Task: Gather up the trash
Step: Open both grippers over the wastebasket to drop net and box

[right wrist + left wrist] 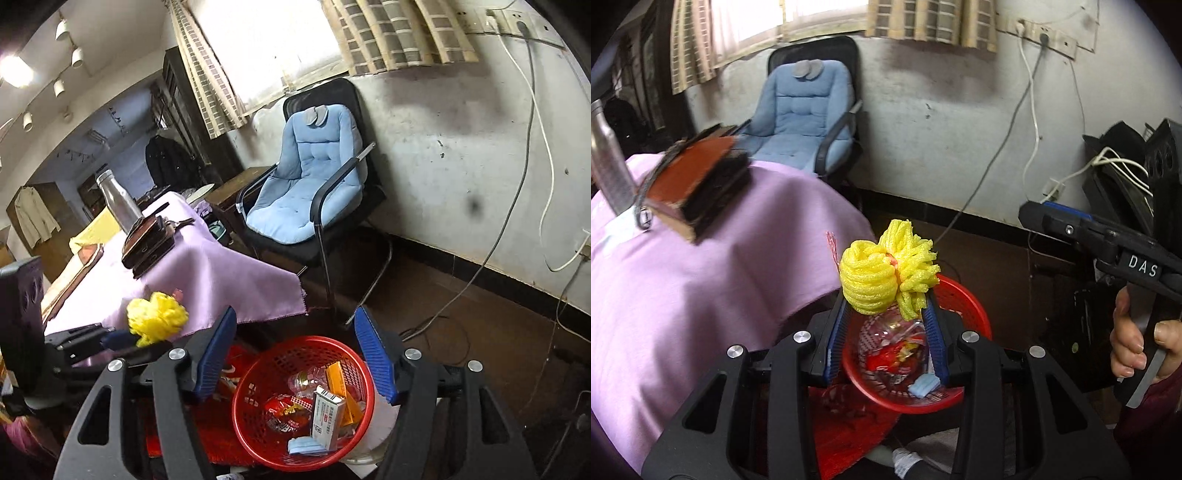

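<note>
My left gripper (886,302) is shut on a yellow foam net (886,273) and holds it above the near rim of a red mesh basket (964,299). The basket holds a clear bottle, a red wrapper and a blue mask. In the right wrist view the basket (258,435) sits below my open, empty right gripper (295,332), with a white box (327,417) and an orange box (338,380) inside. The foam net (157,317) shows at the left in the left gripper. The right gripper (1052,218) shows at the right of the left wrist view.
A table with a purple cloth (701,295) stands to the left, bearing a brown pouch (694,184) and a steel bottle (118,201). A blue-cushioned chair (314,184) stands by the wall. Cables (480,273) trail on the dark floor. A red mat (846,435) lies under the basket.
</note>
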